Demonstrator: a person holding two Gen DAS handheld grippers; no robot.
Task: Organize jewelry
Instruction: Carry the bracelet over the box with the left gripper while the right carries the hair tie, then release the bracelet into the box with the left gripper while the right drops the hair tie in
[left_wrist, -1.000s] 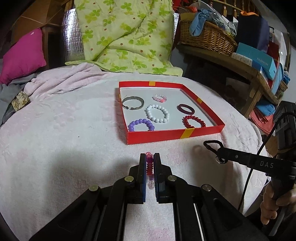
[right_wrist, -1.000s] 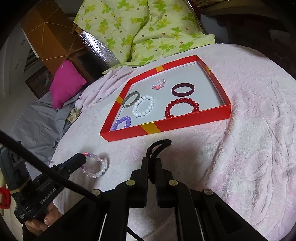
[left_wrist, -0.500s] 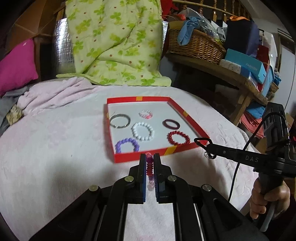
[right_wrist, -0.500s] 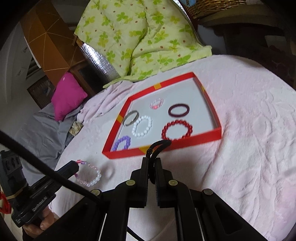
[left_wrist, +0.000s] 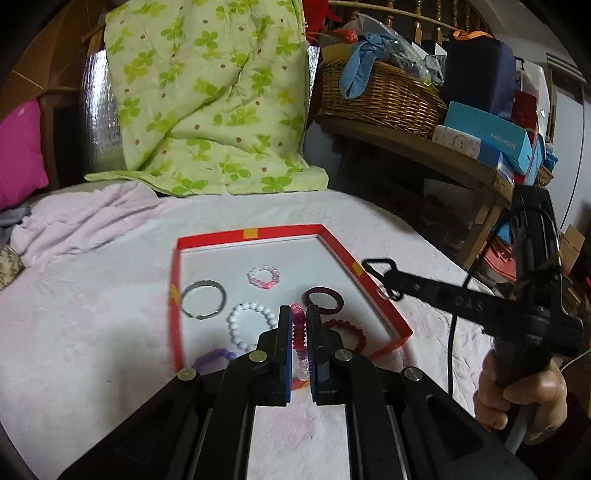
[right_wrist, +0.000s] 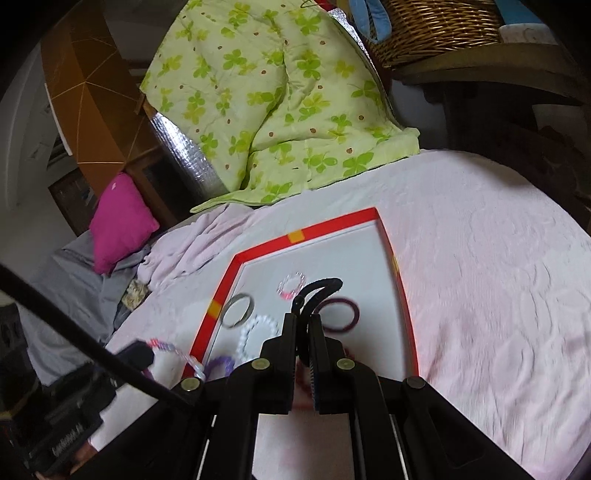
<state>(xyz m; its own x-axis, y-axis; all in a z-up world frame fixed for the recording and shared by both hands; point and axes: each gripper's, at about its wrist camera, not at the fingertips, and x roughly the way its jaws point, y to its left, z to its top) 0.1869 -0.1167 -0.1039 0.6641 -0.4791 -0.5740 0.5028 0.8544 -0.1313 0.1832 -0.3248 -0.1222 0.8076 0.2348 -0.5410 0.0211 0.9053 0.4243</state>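
Observation:
My left gripper (left_wrist: 297, 314) is shut on a pink and clear bead bracelet (left_wrist: 298, 334), which stands edge-on between its pads above the near end of the red tray (left_wrist: 251, 233). My right gripper (right_wrist: 303, 321) is shut on a thin black loop (right_wrist: 319, 288) that sticks out past its tips over the tray (right_wrist: 295, 236). In the tray lie a silver bangle (left_wrist: 203, 299), a small pink bracelet (left_wrist: 263, 277), a white bead bracelet (left_wrist: 251, 325), a dark maroon ring (left_wrist: 322, 300), a red bead bracelet (left_wrist: 347, 330) and a purple bead bracelet (left_wrist: 214, 358).
The tray sits on a pale pink cloth (right_wrist: 480, 277) over a round table. A green leaf-print quilt (left_wrist: 207, 96) and a magenta cushion (left_wrist: 18, 151) lie behind it. At the back right a wooden shelf holds a wicker basket (left_wrist: 380, 96) and boxes. A hand (left_wrist: 517, 398) holds the right gripper's handle.
Both grippers have risen and moved forward from the bare cloth to over the tray's near end, each still holding its piece. The tray now lies under the fingertips.

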